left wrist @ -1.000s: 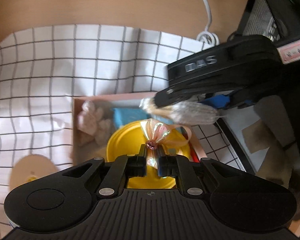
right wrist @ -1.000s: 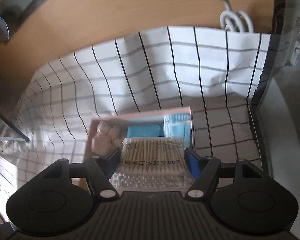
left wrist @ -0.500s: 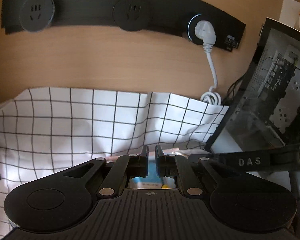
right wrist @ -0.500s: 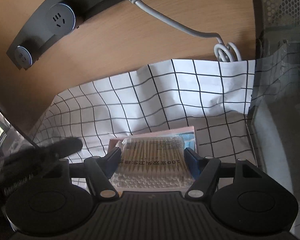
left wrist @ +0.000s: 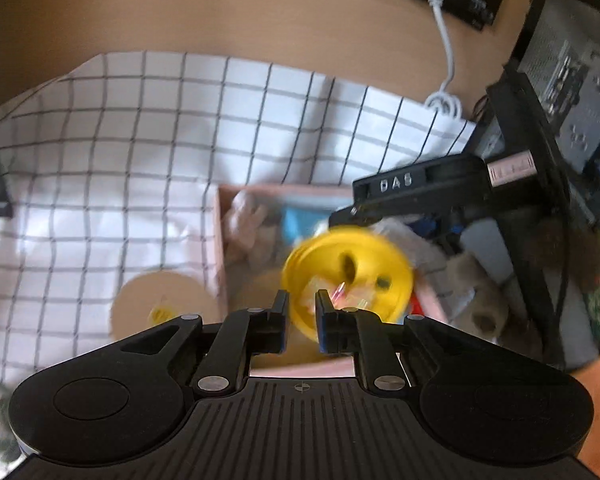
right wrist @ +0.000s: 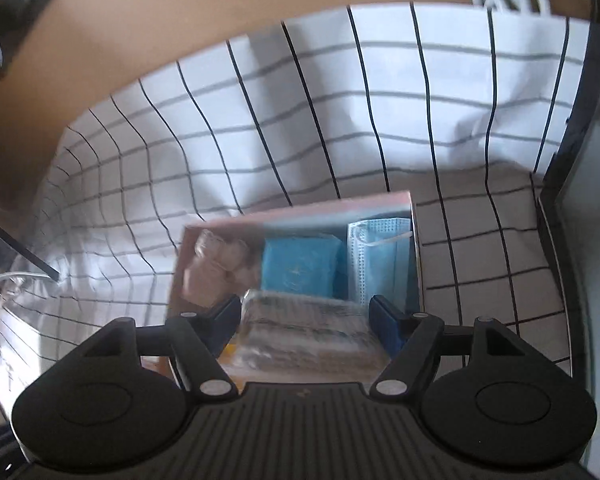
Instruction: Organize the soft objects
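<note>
**Two black hand-held grippers, blue-padded**

The left hand-held gripper [left wrist: 301,312] is matte black plastic: a ribbed central plate with a small crosshair mark, a rounded lobe on each side with a shallow circular recess, and two slim linkage arms pinned by silver screws. Its fingers [left wrist: 281,312] are narrow, black, edged in blue. The right hand-held gripper [right wrist: 306,320] has the same build, with blue pads [right wrist: 388,326] on its fingers. Seen from the left camera, its side bears white "DAS" lettering and a pinkish label.
</note>
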Demonstrator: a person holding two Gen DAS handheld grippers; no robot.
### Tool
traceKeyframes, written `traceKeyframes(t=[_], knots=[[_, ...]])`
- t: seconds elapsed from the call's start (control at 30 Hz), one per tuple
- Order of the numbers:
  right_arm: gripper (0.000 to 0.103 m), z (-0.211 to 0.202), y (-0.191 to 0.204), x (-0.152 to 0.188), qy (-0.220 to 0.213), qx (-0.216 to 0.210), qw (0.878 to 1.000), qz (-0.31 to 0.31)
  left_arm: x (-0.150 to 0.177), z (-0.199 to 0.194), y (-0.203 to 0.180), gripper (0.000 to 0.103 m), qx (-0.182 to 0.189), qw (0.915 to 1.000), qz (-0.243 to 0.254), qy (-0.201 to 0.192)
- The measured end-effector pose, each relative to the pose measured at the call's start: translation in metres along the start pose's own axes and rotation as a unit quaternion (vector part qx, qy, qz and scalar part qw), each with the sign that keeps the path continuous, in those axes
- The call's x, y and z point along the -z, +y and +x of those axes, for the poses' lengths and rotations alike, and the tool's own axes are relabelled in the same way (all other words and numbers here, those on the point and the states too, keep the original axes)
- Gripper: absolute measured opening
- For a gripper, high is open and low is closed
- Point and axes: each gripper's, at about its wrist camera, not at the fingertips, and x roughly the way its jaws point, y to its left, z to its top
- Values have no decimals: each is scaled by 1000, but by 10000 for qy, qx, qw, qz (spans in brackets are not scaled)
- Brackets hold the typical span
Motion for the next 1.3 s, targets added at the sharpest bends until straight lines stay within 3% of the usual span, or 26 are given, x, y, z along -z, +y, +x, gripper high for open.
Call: traceKeyframes(t=[0.1,0.23,0.3,0.33,0.43,0.57,0.67,0.8,1.0,1.13,1.23,1.3], knots=[[71,-11,-3,6,-197,-119,9996,135,14,-6,0,15,-235,9997,105,29],[70,-39,-2,24,-933,-242,9951,240,26,-19,9,16,-432,9990,116,3],[51,-34,-2,30,-827,-100,9957,394,30,-25,15,16,-393,9992,62,18],[46,-26,-5,33,-663,-68,9963,538,33,-29,19,16,-353,9994,29,30],[46,-6,-13,41,-521,52,9944,916,38,-39,30,16,-256,9996,-50,75],[47,-14,-6,43,-559,253,9933,976,48,-48,46,16,-128,9998,-84,137],[48,-40,10,56,-821,467,9928,742,58,-47,55,16,-13,9997,-124,203],[68,-81,29,81,-1329,617,9887,308,70,-39,54,16,44,9996,-113,258],[84,-118,47,139,-1984,667,9737,-901,107,-31,38,16,-442,9984,-351,-1],[84,-105,38,187,-1801,594,9668,-1711,146,-25,20,17,-1140,9902,-797,-140],[84,-76,22,209,-1218,441,9698,-2066,171,-16,2,18,-1480,9842,-966,-77],[85,-61,14,218,-948,364,9724,-2101,183,-16,-13,20,-1712,9808,-852,-374]])
